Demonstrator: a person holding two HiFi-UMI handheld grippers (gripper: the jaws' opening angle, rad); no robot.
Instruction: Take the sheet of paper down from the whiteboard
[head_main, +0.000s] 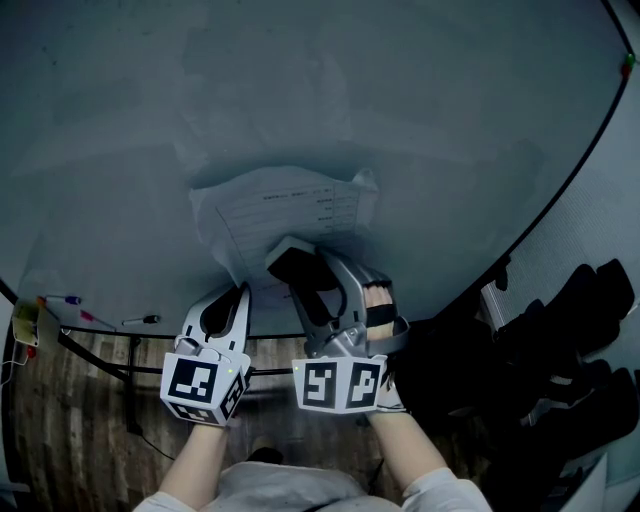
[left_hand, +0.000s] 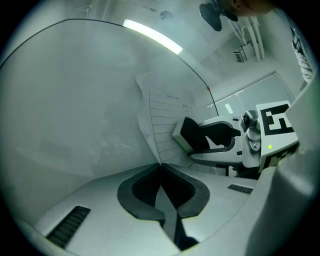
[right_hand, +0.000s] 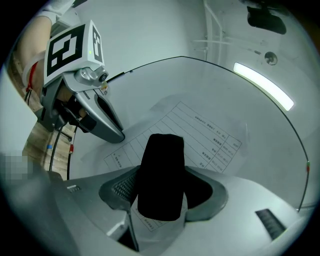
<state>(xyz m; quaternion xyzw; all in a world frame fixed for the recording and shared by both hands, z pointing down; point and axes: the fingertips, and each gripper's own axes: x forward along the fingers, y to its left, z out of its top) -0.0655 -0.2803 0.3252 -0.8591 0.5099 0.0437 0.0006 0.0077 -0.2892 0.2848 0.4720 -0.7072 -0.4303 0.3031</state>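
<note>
A printed sheet of paper (head_main: 285, 210) lies against the whiteboard (head_main: 300, 90), creased and bulging off it along its lower part. My left gripper (head_main: 240, 292) is at the sheet's lower left corner. In the left gripper view its jaws (left_hand: 161, 167) are shut, with the paper (left_hand: 167, 125) running edge-on into the seam between them. My right gripper (head_main: 292, 262) holds the sheet's bottom edge. In the right gripper view its black pad (right_hand: 160, 175) lies over the paper (right_hand: 200, 130), which passes under it into the jaws.
Markers (head_main: 140, 320) lie on the board's tray at lower left above a wooden floor (head_main: 80, 420). Black chairs or bags (head_main: 560, 350) crowd the right side beyond the board's dark frame edge (head_main: 560, 190).
</note>
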